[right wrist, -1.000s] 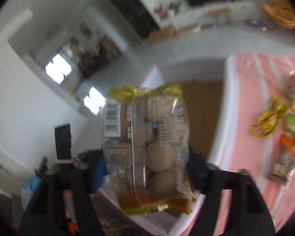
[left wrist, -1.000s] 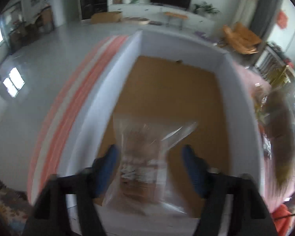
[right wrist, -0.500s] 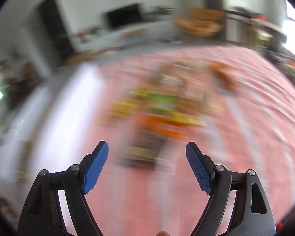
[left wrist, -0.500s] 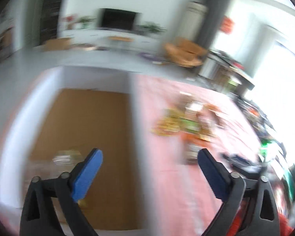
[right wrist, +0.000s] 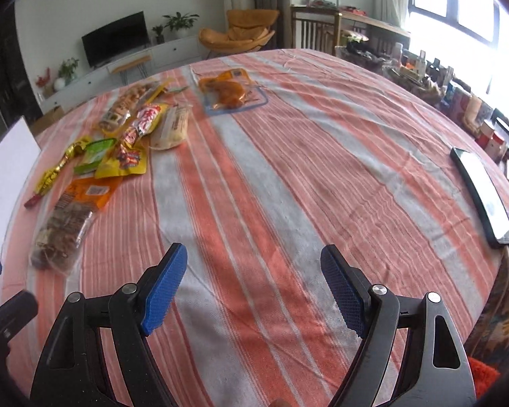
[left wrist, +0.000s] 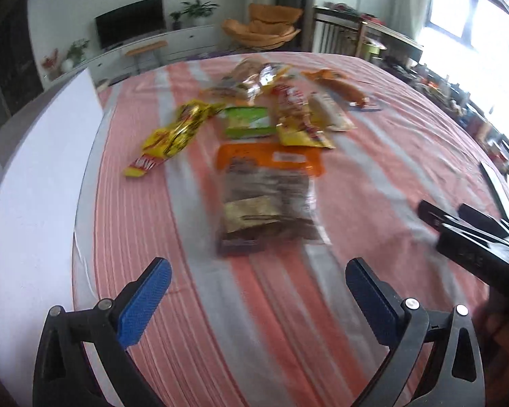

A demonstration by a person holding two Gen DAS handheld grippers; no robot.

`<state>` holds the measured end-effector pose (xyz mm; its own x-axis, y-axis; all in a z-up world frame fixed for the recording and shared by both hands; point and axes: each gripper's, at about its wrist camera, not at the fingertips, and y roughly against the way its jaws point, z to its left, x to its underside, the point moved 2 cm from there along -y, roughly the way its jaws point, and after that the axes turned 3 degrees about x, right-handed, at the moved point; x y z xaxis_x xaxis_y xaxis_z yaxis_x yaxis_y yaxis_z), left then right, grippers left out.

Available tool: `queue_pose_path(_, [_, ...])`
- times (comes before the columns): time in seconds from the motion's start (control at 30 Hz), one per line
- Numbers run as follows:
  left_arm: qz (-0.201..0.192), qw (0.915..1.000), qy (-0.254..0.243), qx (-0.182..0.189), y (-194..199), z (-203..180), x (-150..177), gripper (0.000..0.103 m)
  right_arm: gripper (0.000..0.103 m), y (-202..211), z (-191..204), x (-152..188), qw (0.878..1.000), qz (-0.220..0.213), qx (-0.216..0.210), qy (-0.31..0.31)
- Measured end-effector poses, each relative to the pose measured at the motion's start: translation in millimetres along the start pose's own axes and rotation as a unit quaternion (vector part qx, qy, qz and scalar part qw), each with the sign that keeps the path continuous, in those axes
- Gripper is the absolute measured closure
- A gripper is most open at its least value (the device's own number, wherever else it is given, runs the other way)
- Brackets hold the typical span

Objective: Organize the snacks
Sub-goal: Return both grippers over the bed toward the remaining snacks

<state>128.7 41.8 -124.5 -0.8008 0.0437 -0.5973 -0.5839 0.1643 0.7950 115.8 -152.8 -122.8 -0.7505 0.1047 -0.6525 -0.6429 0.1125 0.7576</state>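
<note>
My left tool point(left wrist: 254, 291) hung over the striped worktop point(left wrist: 373, 169) with its blue pads spread wide and nothing between them, the jaws having just been opening, and my right tool point(right wrist: 254, 283) stood likewise spread and empty over bare cloth. Just beyond the left tool lay a clear bag of brown snacks with an orange top point(left wrist: 266, 200). Farther off lay the yellow, green and red packets point(left wrist: 251, 118) in a loose cluster, with a white box wall point(left wrist: 40, 183) at the left edge and a phone point(right wrist: 482, 193) well apart on the right.

Ahead of our left gripper point(left wrist: 254, 291), we can't read the motion-blurred clear orange-topped bag of brown snacks point(left wrist: 264, 200); the white box wall point(left wrist: 34, 183) runs off-frame.
</note>
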Motion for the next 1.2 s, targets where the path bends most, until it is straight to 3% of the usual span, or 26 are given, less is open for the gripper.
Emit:
queue_pose_path(0.17, [0.006,0.9996,0.022,-0.016,-17.2,19.6,10.6,0.001,0.019,-3.4,-2.6,6.7,1.0,0.019,0.009,0.01])
queue_pose_path(0.27, [-0.007,0.9997,0.019,-0.013,-14.3,20.4,11.2,0.002,0.019,-2.8,-2.9,8.5,1.0,0.019,0.009,0.01])
queue_pose_path(0.47, [0.006,0.9996,0.006,-0.029,-10.8,16.9,13.0,0.0,0.016,-4.8,-1.1,9.3,1.0,0.018,0.012,0.01])
queue_pose_path(1.2, [0.006,0.9996,0.007,-0.027,-10.5,18.9,12.4,0.0,0.015,-5.0,-0.8,9.3,1.0,0.018,0.013,0.008])
